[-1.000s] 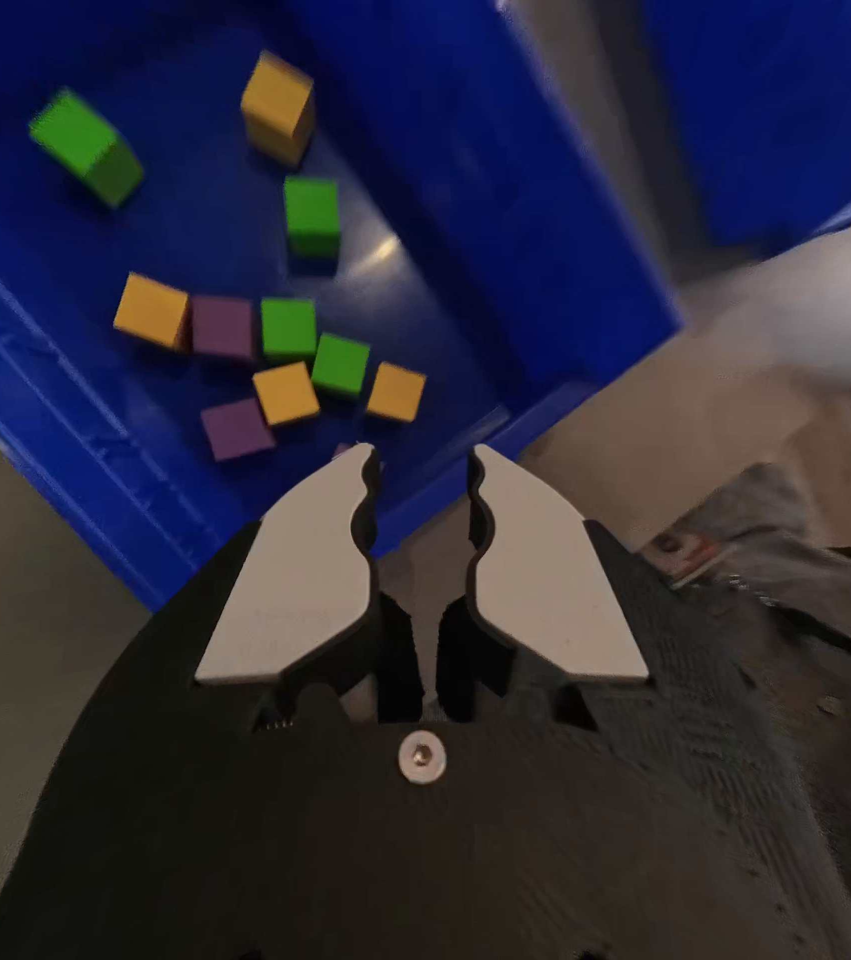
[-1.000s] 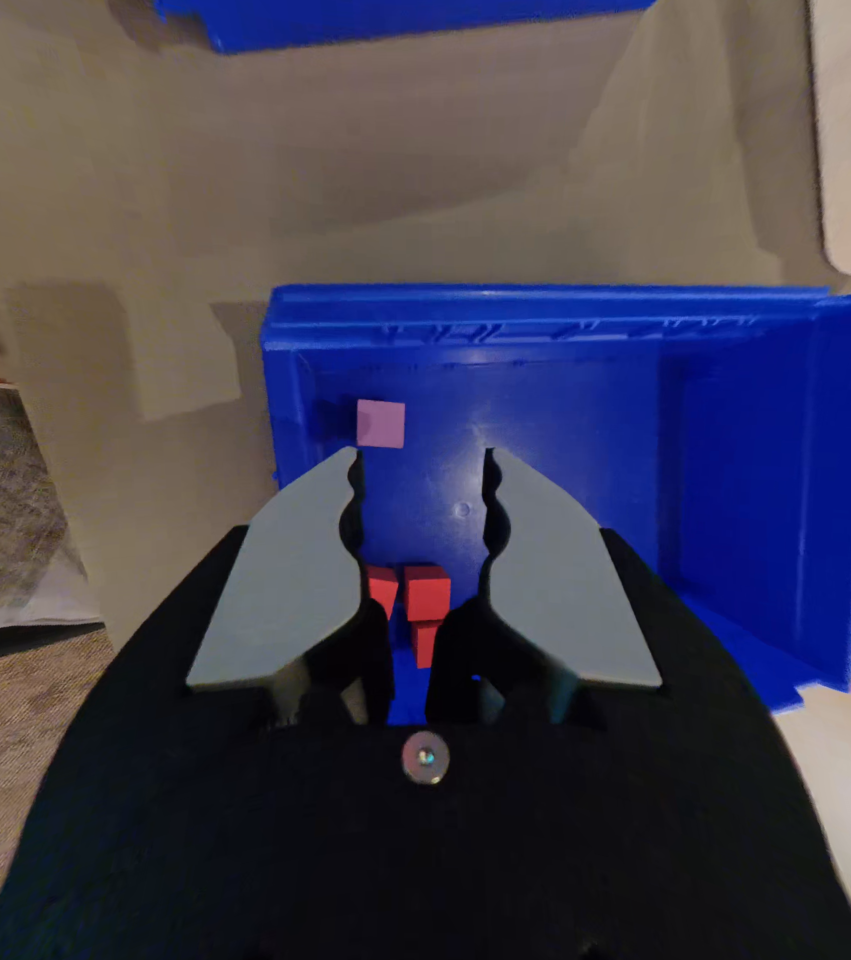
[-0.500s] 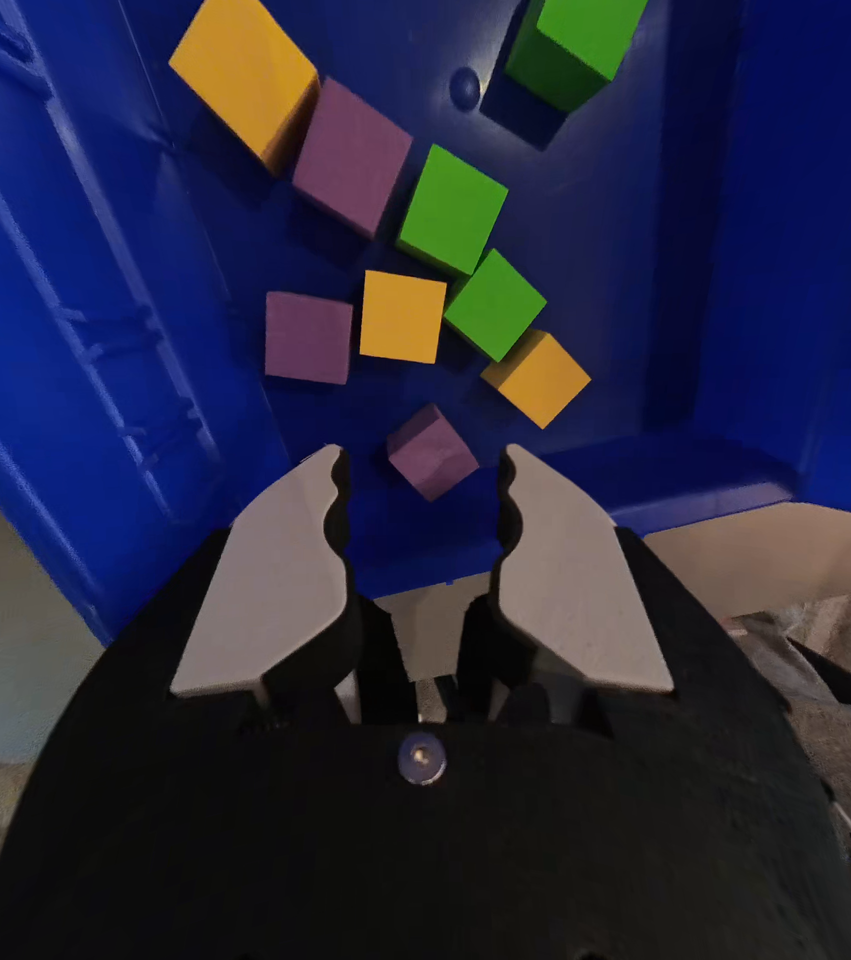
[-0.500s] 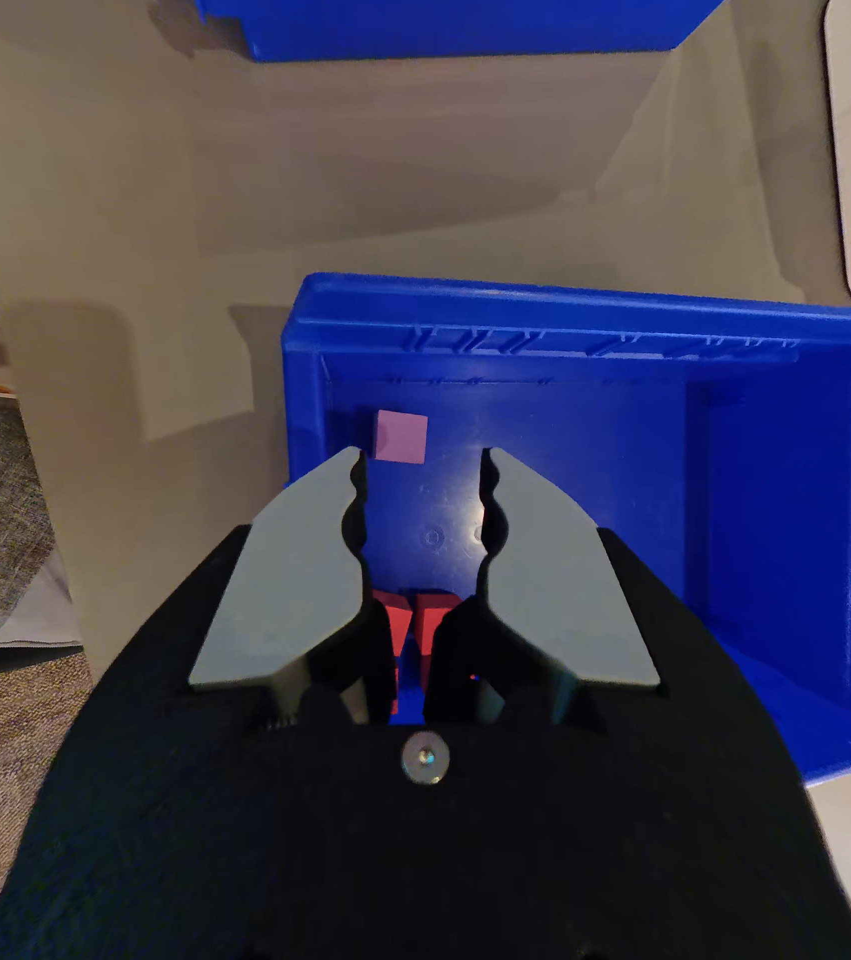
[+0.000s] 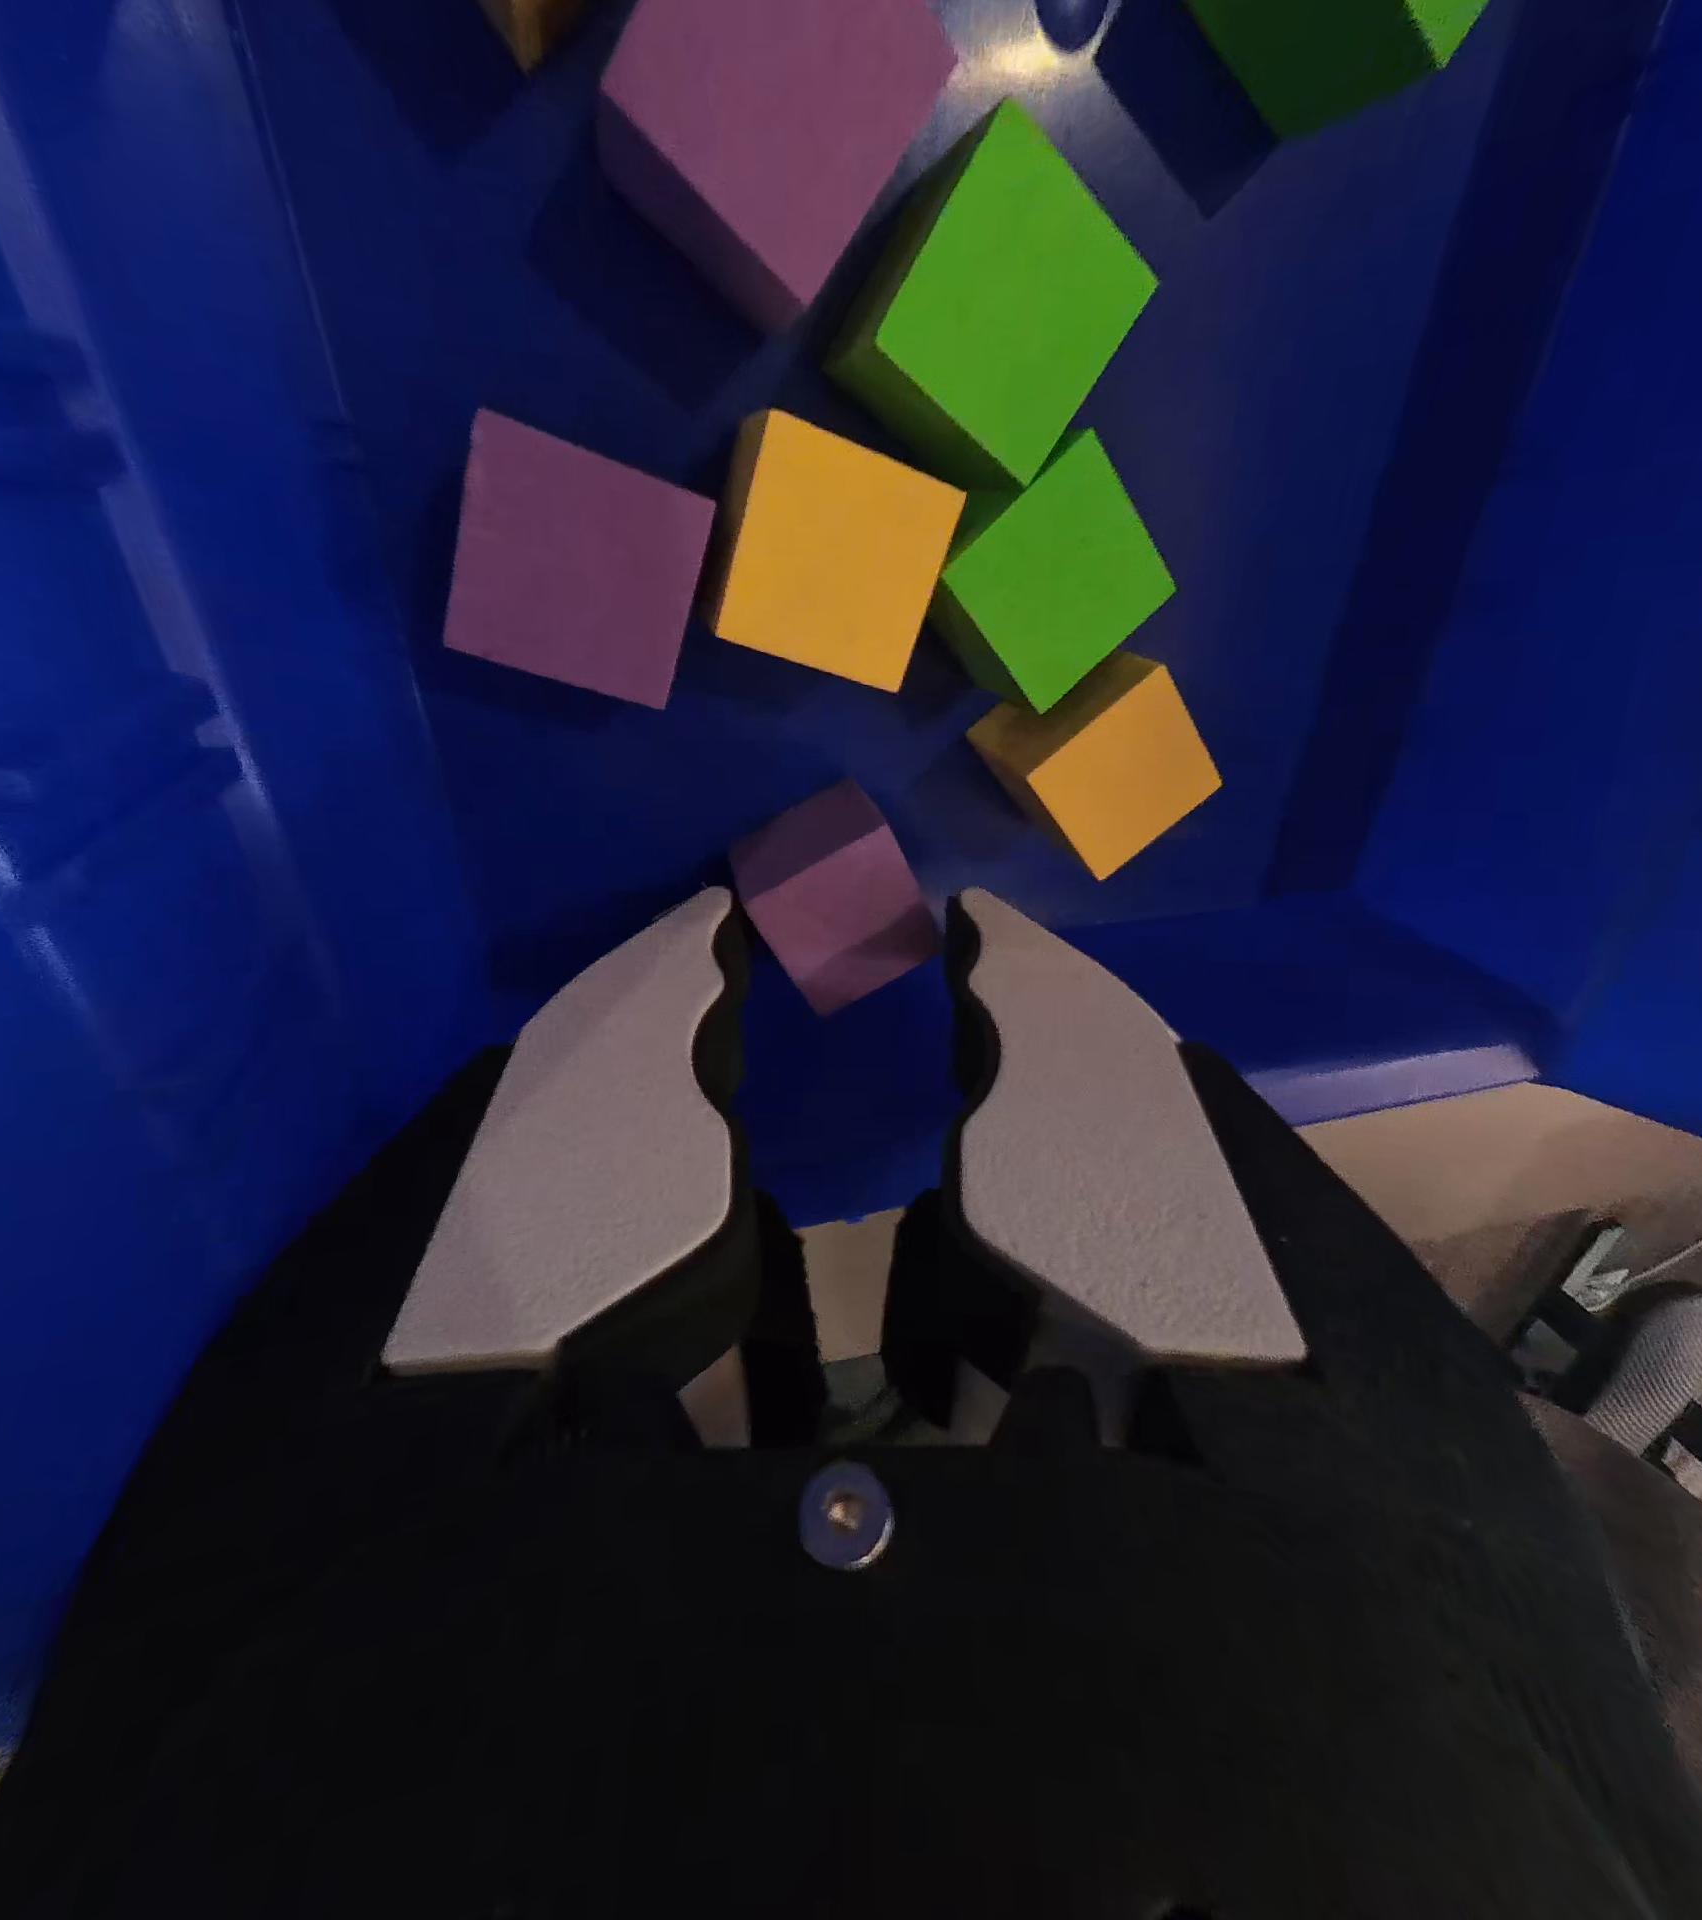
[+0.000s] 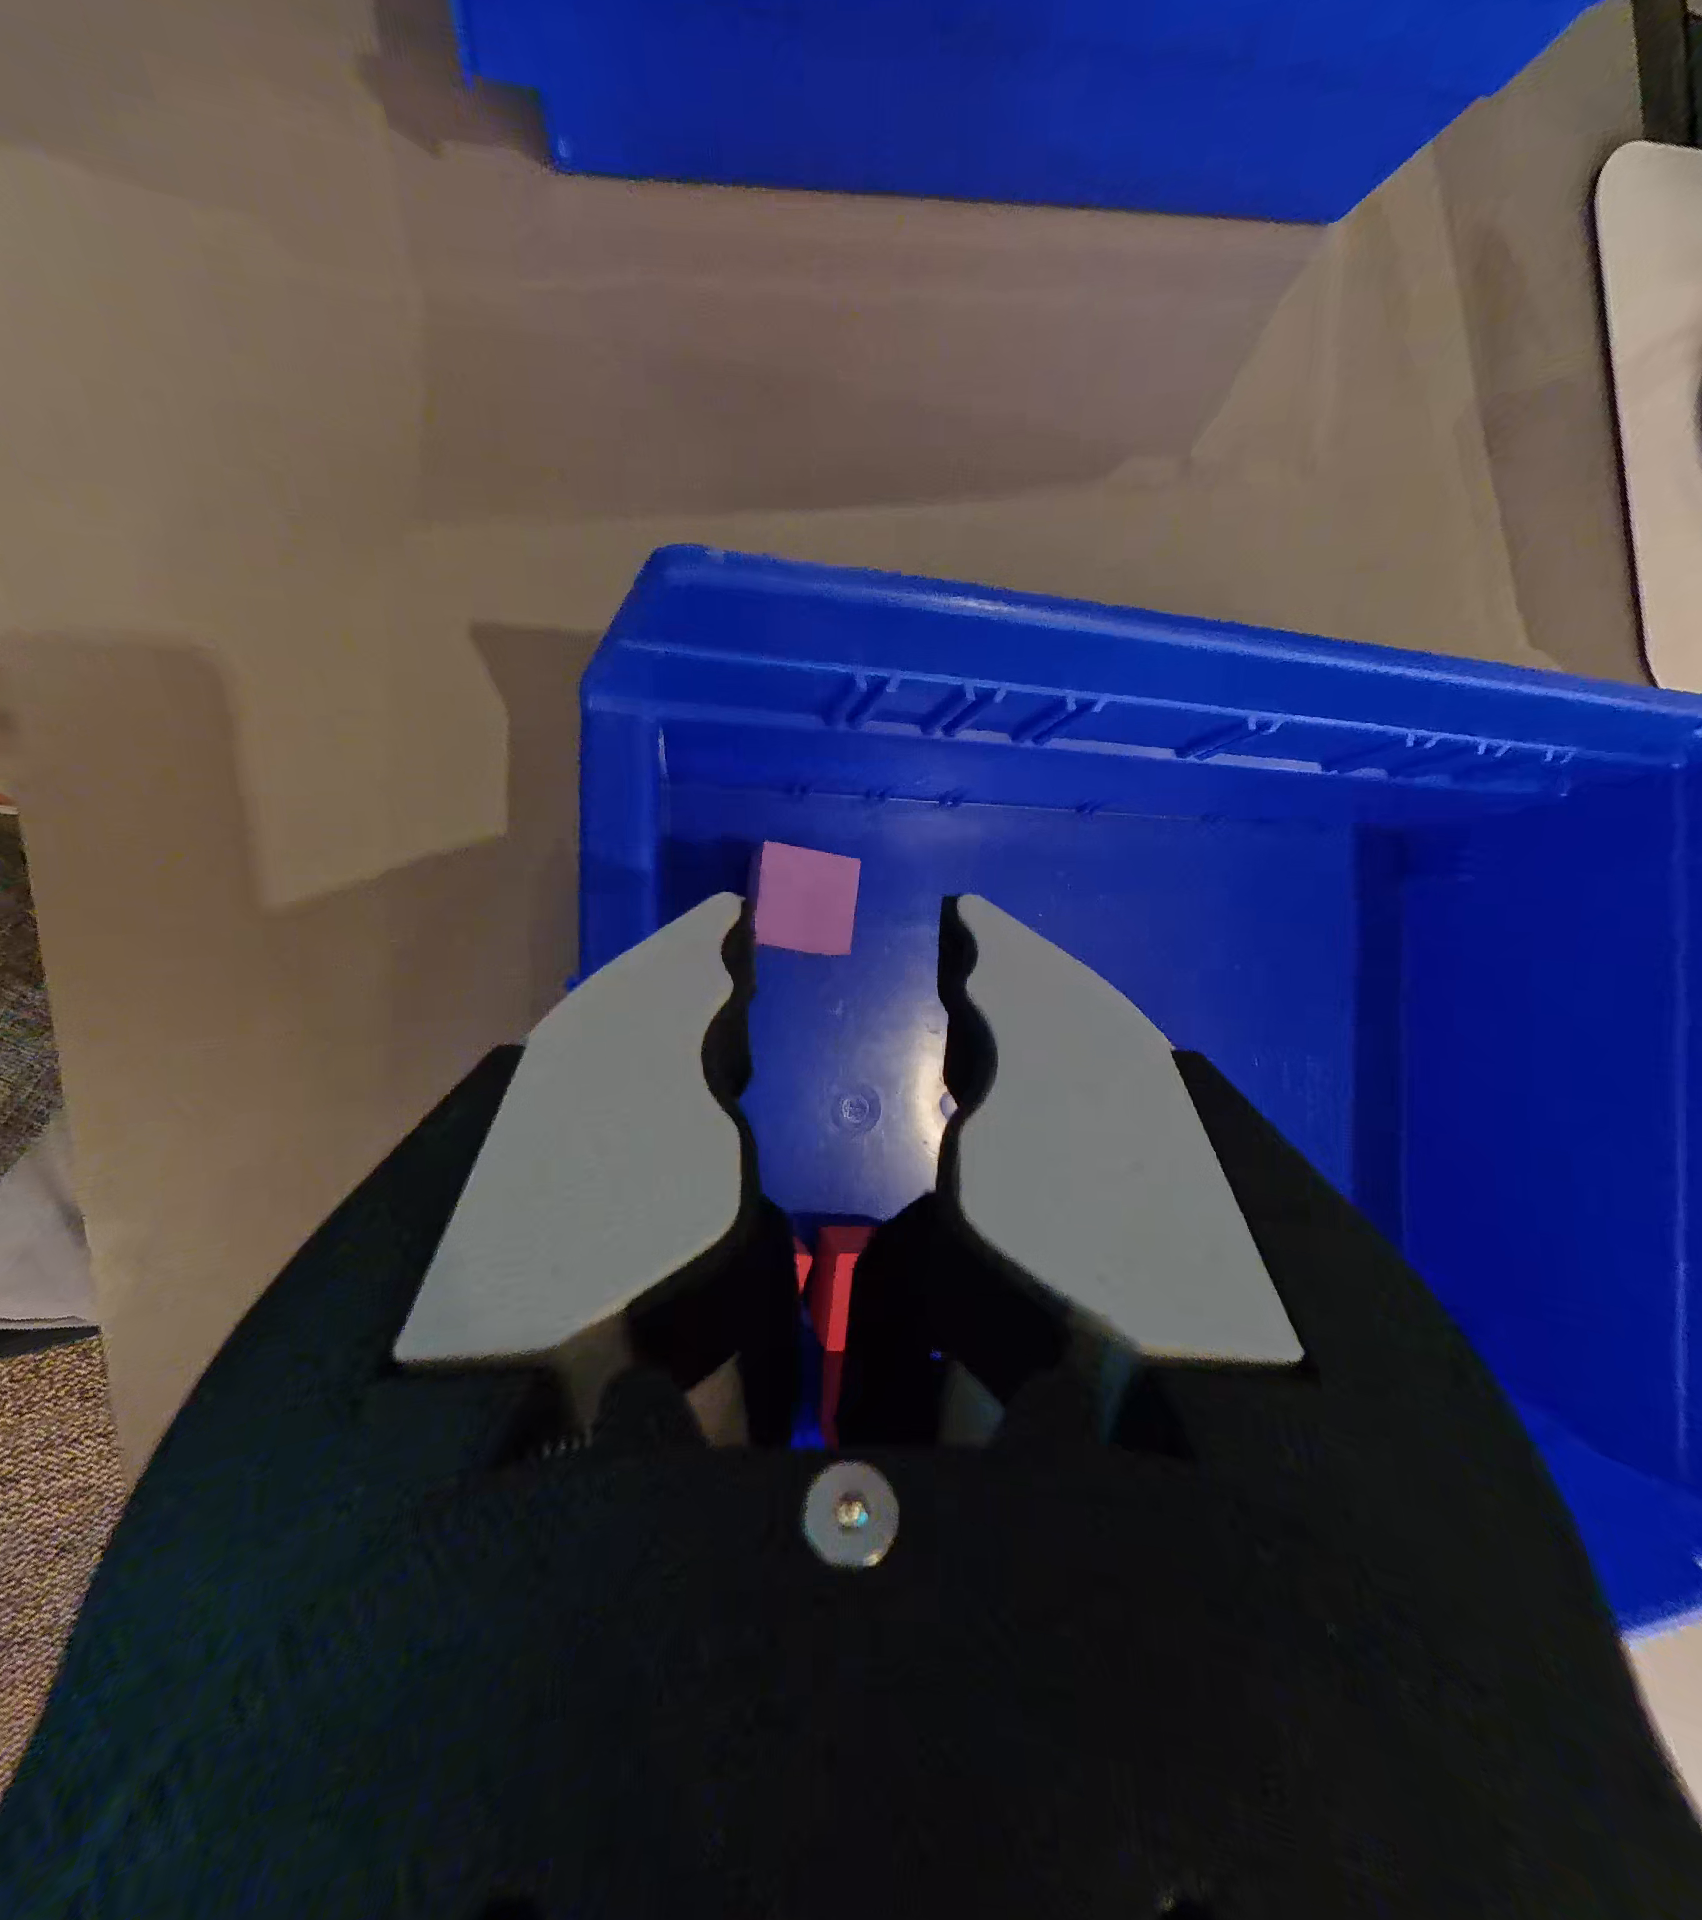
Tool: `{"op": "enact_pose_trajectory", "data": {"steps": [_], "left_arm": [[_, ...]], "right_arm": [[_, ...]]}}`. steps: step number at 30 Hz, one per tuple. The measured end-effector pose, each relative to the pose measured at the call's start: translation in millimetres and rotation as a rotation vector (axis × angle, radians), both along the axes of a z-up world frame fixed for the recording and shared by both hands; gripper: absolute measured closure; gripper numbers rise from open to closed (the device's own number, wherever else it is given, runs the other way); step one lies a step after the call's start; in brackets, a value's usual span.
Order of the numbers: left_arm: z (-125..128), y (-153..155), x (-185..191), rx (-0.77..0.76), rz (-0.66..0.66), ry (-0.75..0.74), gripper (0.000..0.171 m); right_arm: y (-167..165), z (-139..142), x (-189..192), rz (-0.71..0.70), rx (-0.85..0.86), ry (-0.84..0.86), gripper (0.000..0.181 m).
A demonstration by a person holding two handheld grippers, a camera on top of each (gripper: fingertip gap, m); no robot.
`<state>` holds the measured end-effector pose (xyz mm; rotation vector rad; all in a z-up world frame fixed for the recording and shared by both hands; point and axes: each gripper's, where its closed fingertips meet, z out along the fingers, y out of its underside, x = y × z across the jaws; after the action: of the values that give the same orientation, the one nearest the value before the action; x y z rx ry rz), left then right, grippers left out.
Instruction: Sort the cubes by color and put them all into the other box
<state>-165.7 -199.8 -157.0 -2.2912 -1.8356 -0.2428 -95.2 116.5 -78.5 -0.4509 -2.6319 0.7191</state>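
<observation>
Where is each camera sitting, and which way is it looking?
Left wrist view: sits on the left gripper, looking forward along its open fingers into a blue bin at a small purple cube between the tips, with other purple, yellow and green cubes beyond.
Right wrist view: sits on the right gripper, looking down past its open fingers into another blue bin holding a pink cube and red cubes.
Shared: each shows only its own grey fingers and black body, over a blue bin.
</observation>
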Motion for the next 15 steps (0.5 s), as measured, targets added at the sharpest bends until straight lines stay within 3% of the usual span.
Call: {"op": "enact_pose_trajectory", "data": {"steps": [5, 9, 12, 15], "left_arm": [[2.2, 6.1, -3.2, 0.042, -0.015, 0.013, 0.136], [24.0, 18.9, -8.4, 0.197, -0.047, 0.095, 0.136], [55.8, 33.0, -9.7, 0.415, -0.074, 0.17, 0.137], [110.5, 63.7, 2.8, 0.838, -0.138, 0.183, 0.138]], "right_arm": [[0.3, 1.7, 2.8, -0.002, 0.005, 0.005, 0.149], [-4.9, 4.8, 5.2, -0.006, -0.003, 0.026, 0.149], [-22.8, 21.2, 2.0, 0.001, -0.112, 0.099, 0.145], [-61.5, 46.9, 2.5, 0.048, -0.349, 0.183, 0.137]]}}
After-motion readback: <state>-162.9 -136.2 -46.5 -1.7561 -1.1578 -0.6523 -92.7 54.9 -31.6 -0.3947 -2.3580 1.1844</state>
